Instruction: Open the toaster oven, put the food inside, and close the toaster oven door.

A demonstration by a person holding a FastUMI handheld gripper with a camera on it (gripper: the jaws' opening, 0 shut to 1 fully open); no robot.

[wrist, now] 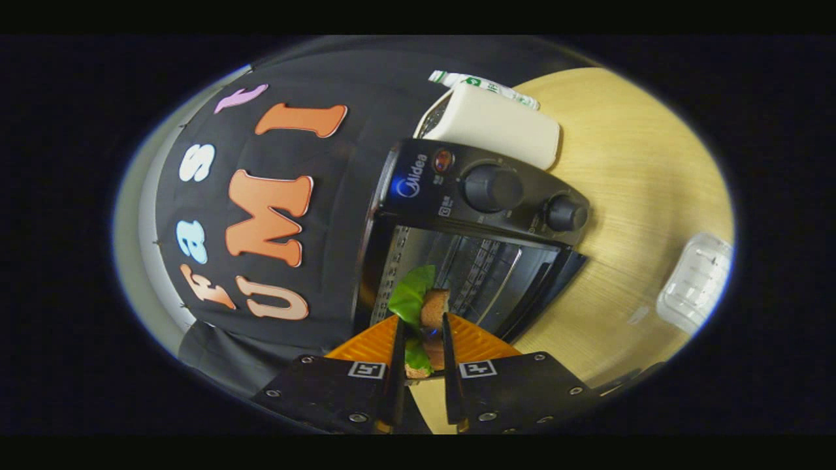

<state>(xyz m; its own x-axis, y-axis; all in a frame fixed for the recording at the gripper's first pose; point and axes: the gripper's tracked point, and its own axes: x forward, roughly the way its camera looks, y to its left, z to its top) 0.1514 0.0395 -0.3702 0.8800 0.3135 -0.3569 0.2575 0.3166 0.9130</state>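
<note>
My gripper is shut on a sandwich with green lettuce and brown bread, which sticks out past the fingertips. The view is rolled sideways. Just beyond the sandwich stands the black toaster oven with two knobs on its control panel. Its door hangs open and the shiny chamber with its wire rack shows. The sandwich is held in front of the chamber opening.
A cream-coloured appliance stands behind the oven, with a white and green bottle beyond it. A clear plastic container lies on the light wooden table. The black booth cloth hangs behind the oven.
</note>
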